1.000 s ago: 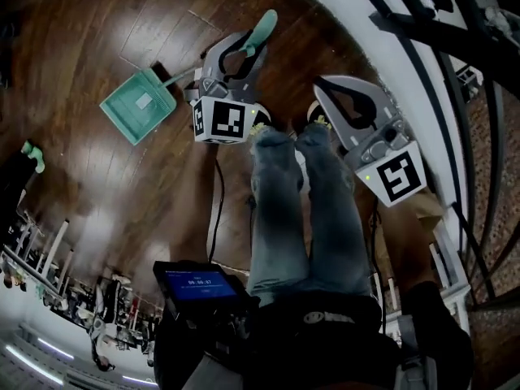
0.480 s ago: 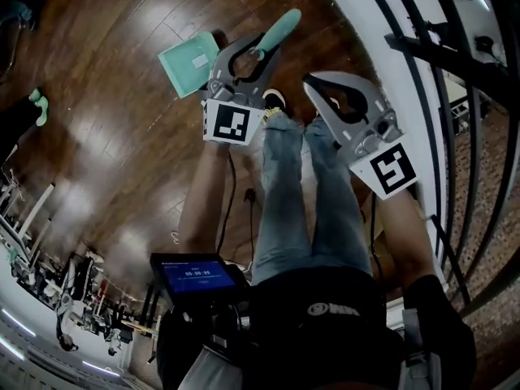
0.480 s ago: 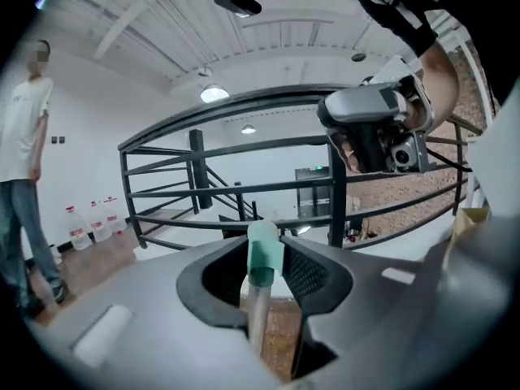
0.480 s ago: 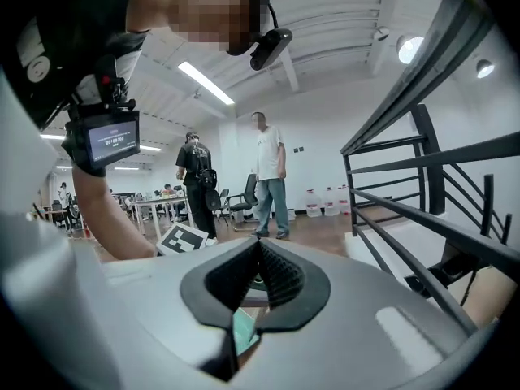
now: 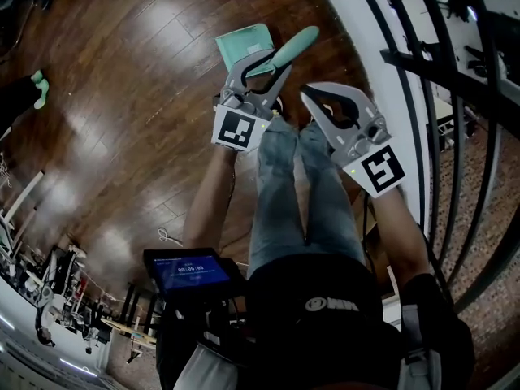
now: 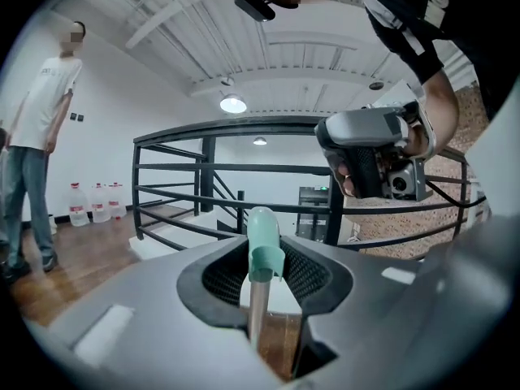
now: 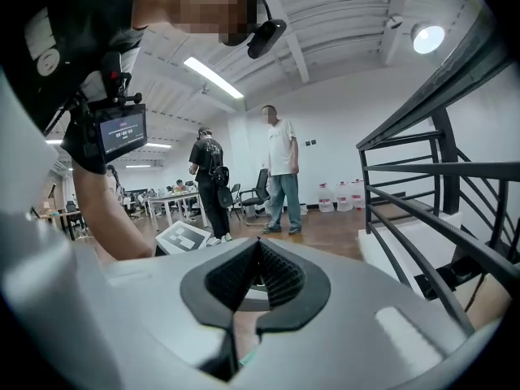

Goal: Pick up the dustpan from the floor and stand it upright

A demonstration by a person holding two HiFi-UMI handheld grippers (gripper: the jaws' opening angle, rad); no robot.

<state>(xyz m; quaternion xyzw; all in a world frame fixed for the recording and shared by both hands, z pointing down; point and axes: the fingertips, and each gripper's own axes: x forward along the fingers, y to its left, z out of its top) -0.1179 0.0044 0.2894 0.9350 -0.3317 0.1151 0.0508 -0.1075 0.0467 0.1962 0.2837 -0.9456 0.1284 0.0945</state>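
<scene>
Now the left gripper (image 5: pixel 272 62) is clamping the dustpan (image 5: pixel 244 39) by its metal shaft, just below the teal grip. 1 second ago the pan was resting on the wooden floor (image 5: pixel 122 96); it is now hanging clear of it, near the railing (image 5: pixel 422 71). The right gripper (image 5: pixel 307 96) is staying closed and empty alongside. Lifting is apparently finishing; standing it upright is remaining.

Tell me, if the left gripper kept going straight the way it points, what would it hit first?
Most likely the black railing, which stands straight beyond the left gripper, shut on the dustpan handle. Nothing shows in between in the left gripper view, though its distance is unclear.
</scene>
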